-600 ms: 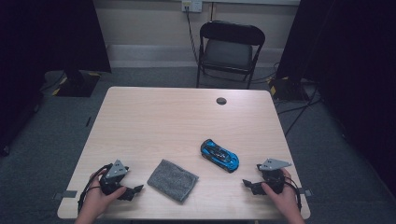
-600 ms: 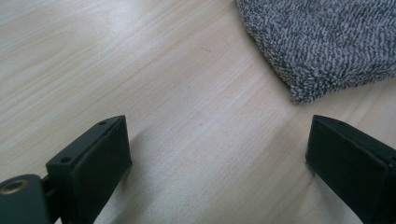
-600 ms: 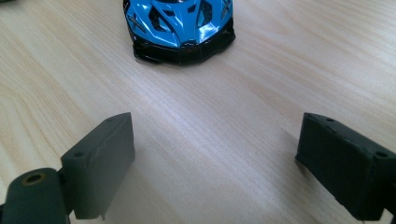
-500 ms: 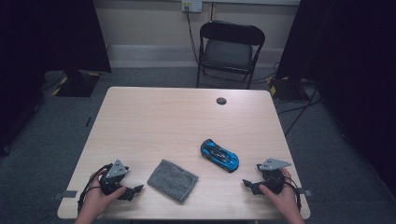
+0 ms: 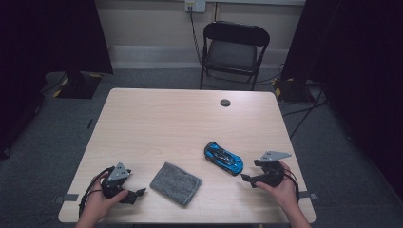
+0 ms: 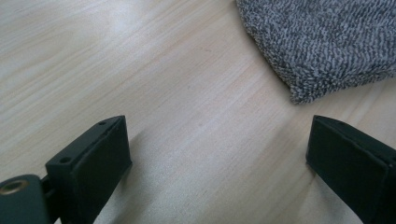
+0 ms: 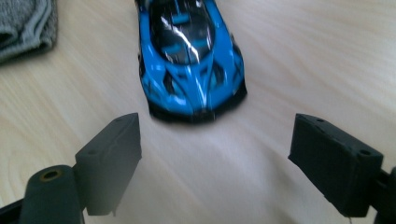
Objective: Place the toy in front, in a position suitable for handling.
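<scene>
Grippers gape beside car (image 5: 223,158), cloth (image 5: 176,183).

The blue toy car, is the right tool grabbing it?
No, the blue toy car sits just ahead of the open right tool, untouched.

The high view looks forward and down from above the person's side, taking in the whole worktop (image 5: 190,123), with its far edge towards a folding chair (image 5: 235,50) and a wall. The left gripper view rides low on the left hand-held gripper (image 5: 135,194) near the near left corner, facing along its two black jaws across bare wood, very close to the surface. The right gripper view sits just as low on the right hand-held gripper (image 5: 246,179) near the near right corner. Both gripper views catch the grey cloth (image 6: 327,42) by the near edge. The right gripper view and the high view share the blue toy car (image 7: 189,56).
</scene>
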Available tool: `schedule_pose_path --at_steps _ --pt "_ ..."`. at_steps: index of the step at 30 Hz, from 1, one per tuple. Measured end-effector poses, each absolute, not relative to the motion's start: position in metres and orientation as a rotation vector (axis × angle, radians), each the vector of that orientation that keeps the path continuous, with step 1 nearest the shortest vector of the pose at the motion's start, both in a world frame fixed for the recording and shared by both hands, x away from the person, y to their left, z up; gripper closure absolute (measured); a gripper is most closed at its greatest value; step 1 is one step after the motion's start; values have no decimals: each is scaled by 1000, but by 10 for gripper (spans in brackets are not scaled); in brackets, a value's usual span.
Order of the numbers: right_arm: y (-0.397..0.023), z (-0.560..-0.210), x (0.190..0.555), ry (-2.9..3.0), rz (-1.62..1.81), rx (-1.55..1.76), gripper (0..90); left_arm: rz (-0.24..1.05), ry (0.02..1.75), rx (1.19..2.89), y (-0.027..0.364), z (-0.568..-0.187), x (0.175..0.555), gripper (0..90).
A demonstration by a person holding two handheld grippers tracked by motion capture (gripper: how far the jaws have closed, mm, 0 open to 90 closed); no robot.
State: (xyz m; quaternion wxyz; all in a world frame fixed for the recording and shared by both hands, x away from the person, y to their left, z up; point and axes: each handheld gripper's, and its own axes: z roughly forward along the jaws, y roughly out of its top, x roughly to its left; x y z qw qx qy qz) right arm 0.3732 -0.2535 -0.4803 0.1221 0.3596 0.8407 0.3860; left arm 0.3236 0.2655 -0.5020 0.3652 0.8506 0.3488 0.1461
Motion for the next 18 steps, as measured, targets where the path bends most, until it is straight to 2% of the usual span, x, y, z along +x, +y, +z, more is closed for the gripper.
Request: schedule_pose_path --at_steps 8,18 --pt "-218 -462 398 2483 1130 953 145 370 898 2185 265 -502 324 55" --pt "-191 -460 420 2507 1175 966 147 365 896 2186 265 -502 324 52"
